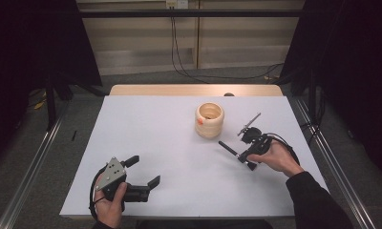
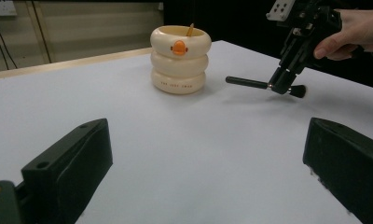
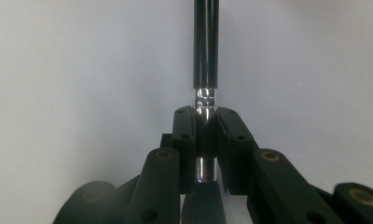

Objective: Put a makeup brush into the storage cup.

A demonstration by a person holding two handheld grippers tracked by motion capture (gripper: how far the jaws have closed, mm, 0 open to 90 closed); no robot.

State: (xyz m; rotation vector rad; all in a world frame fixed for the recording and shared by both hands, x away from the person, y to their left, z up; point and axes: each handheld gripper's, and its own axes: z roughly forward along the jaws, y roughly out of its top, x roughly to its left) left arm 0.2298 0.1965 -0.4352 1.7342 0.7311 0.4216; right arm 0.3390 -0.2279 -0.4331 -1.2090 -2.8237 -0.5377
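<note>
- A white table (image 1: 179, 157) is seen from above; the cream ring-stacked duck holder (image 1: 209, 120) stands right of centre, well apart from the left gripper (image 1: 143, 172), held empty with jaws spread wide.
- The right gripper (image 1: 242, 157) is clamped on a black makeup brush (image 2: 261, 84), kept low just beside the holder.
- The smooth chrome ferrule (image 3: 205, 105), revealed in the right gripper view, could slip or swivel between the pads.
- An orange stick (image 2: 190, 30) inside the holder is caught in the left gripper view.

A slim black makeup brush with a shiny silver metal ferrule (image 1: 237, 153) lies almost level just above the white tabletop, clamped at the ferrule (image 3: 205, 135). Its handle points toward a cream ribbed ring-stacked ceramic cup with an orange duck bill (image 2: 180, 59), standing upright nearby.
</note>
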